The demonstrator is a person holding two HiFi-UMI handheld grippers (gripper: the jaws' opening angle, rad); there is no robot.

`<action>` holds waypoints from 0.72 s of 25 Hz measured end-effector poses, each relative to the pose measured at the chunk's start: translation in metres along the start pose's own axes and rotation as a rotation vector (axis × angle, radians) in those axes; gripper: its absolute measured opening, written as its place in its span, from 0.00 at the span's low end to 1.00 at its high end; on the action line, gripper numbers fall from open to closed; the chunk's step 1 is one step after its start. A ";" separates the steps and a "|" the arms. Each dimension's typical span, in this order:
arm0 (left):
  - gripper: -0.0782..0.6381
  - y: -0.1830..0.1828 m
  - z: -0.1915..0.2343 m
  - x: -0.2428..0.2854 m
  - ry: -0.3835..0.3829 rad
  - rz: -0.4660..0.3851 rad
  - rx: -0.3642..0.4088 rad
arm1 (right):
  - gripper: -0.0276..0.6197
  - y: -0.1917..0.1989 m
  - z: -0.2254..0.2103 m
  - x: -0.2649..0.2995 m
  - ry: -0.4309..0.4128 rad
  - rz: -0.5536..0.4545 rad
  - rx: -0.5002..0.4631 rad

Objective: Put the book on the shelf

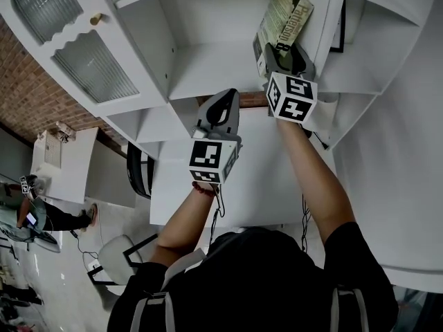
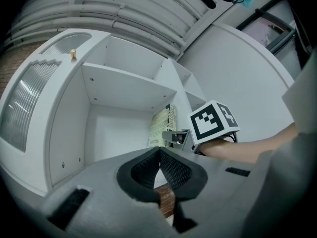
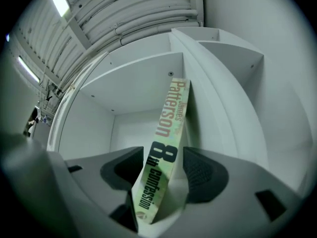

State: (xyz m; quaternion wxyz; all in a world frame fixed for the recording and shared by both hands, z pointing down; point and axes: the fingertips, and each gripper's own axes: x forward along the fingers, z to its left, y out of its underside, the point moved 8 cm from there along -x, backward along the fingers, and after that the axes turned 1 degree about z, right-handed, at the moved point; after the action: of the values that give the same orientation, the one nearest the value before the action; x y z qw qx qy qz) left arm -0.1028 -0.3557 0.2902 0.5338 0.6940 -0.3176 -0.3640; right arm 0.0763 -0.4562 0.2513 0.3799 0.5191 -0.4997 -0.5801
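A pale green paperback book (image 1: 284,19) stands on its edge in the white shelf compartment (image 1: 208,68) and leans against the right-hand wall (image 3: 213,108). Its spine (image 3: 166,138) rises between the jaws of my right gripper (image 1: 278,55). The pads stand apart from the book on both sides, so that gripper (image 3: 161,170) is open around its lower end. My left gripper (image 1: 221,101) hangs in front of the shelf, below and left of the book. Its pads meet at the tip with nothing between them (image 2: 159,152). From the left gripper view, the book (image 2: 163,128) and the right gripper (image 2: 176,139) show inside the compartment.
A cabinet door with ribbed glass panes and a brass knob (image 1: 97,19) stands open at the left of the shelf. More white compartments (image 1: 374,47) lie to the right. Below are a white desk (image 1: 256,178), a chair (image 1: 114,254) and a person (image 1: 28,216) on the floor at far left.
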 end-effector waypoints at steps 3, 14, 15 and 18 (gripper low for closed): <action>0.13 0.000 -0.002 -0.005 -0.009 0.004 -0.002 | 0.40 0.000 0.000 -0.008 0.003 0.006 -0.016; 0.13 -0.002 -0.012 -0.021 -0.020 0.019 -0.014 | 0.13 0.002 -0.006 -0.043 0.042 0.014 -0.073; 0.13 -0.003 -0.013 -0.022 -0.019 0.014 -0.012 | 0.13 0.001 -0.007 -0.046 0.040 0.010 -0.072; 0.13 -0.003 -0.017 -0.025 -0.015 0.010 -0.008 | 0.11 -0.001 -0.009 -0.057 0.023 -0.006 -0.074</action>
State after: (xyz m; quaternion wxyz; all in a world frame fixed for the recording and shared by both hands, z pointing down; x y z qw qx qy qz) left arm -0.1018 -0.3257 0.2939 0.5362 0.6874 -0.3238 -0.3677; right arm 0.0948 -0.4024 0.2633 0.4026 0.5127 -0.4722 -0.5933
